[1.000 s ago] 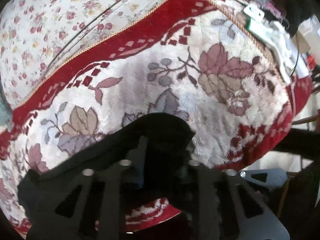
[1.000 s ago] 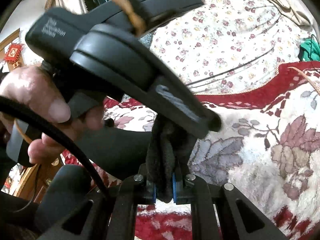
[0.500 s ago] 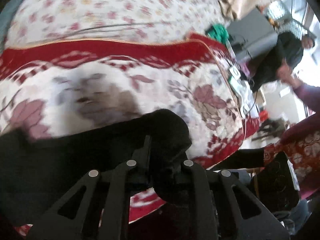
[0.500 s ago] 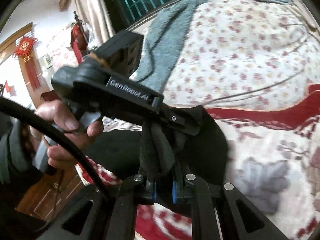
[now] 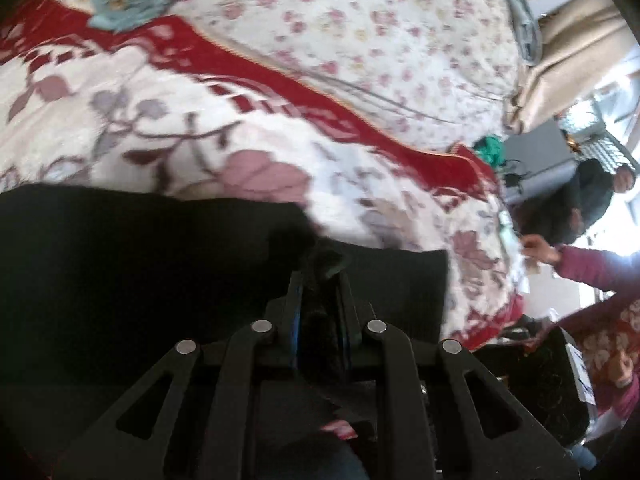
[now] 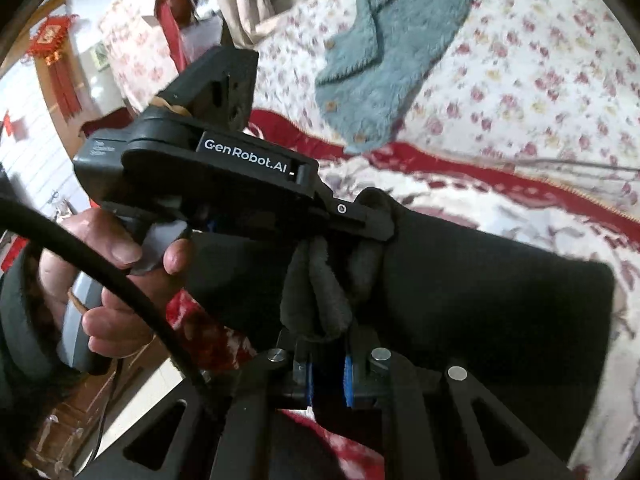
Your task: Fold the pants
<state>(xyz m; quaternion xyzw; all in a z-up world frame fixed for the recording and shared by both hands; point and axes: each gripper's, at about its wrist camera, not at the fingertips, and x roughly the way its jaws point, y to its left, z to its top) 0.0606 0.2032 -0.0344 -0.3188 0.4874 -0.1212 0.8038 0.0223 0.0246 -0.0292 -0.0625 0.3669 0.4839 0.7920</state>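
Note:
The black pants (image 5: 132, 264) lie spread over the red and white floral blanket (image 5: 168, 120) on the bed. My left gripper (image 5: 320, 280) is shut on a bunched edge of the pants. In the right wrist view the pants (image 6: 492, 300) stretch to the right, and my right gripper (image 6: 326, 344) is shut on a thick grey-black fold of them. The left gripper (image 6: 376, 228) shows there too, just above the right one, gripping the same edge, with a hand (image 6: 120, 276) on its handle.
A blue-grey fuzzy cloth (image 6: 384, 52) lies on the flowered sheet (image 5: 380, 32) beyond the blanket. At the bed's right side stand a person in a pink sleeve (image 5: 588, 264) and a grey box (image 5: 536, 152). A black cable (image 6: 100, 264) crosses the right wrist view.
Both grippers have swept sideways across the bed with the pants edge held. The pants now lie wider over the blanket, and the blue-grey cloth has come into view.

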